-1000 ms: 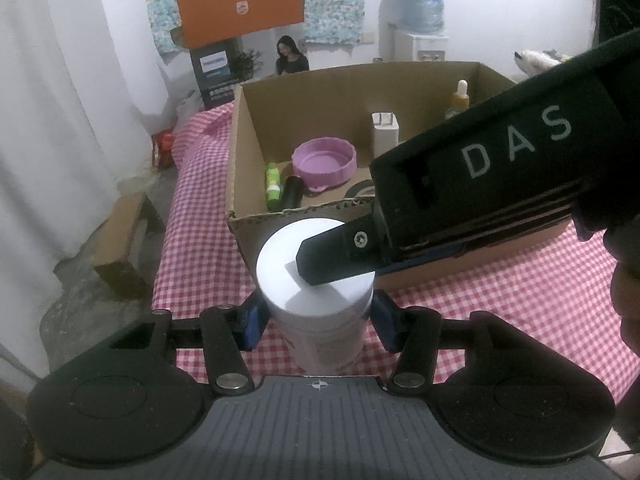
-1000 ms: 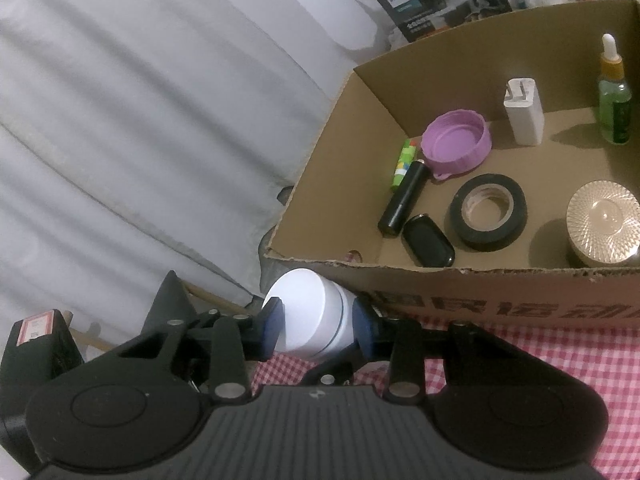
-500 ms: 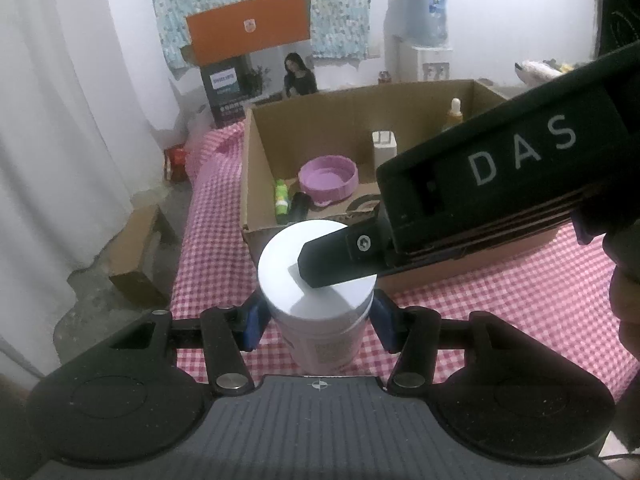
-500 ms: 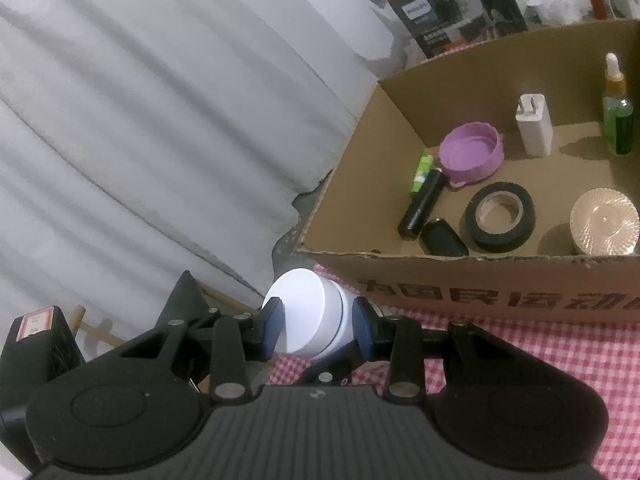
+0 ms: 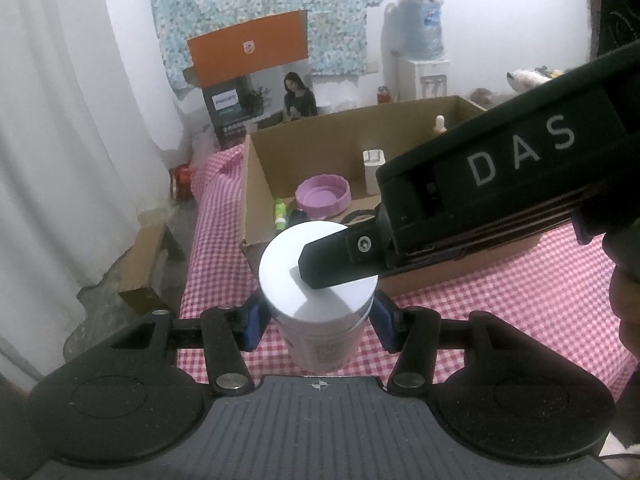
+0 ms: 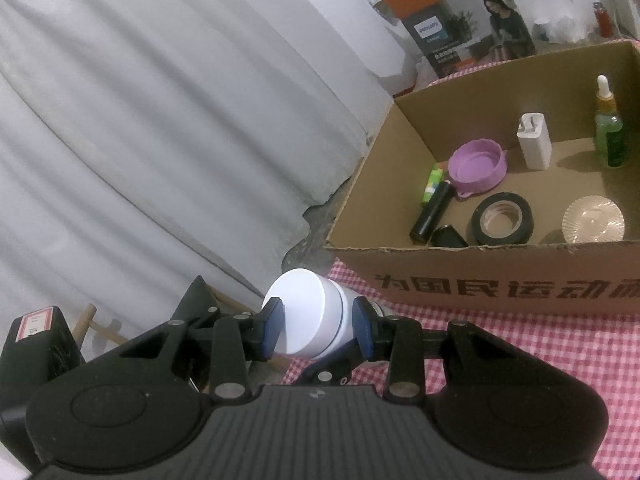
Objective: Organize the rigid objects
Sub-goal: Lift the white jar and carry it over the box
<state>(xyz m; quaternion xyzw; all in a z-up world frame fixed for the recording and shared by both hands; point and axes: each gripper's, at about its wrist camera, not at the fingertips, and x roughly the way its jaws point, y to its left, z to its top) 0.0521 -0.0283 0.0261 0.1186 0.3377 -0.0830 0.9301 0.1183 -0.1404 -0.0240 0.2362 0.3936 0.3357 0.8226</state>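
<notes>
Left gripper (image 5: pixel 318 318): pinches white jar (image 5: pixel 320 312) body, steadying it.
Right gripper (image 6: pixel 318 326): clamps lid, probably sharing load toward cardboard box (image 6: pixel 480 280).

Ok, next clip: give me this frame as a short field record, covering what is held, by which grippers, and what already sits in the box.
held object: white jar, upright, off the checked cloth
left gripper: shut on the jar body, below the lid
right gripper: shut on the jar lid
cardboard box: open, beyond the jar
box contents: purple lid, black tape roll, white charger, green dropper bottle, gold-topped jar, black tube, green tube, small black item
jar in box: not yet
</notes>
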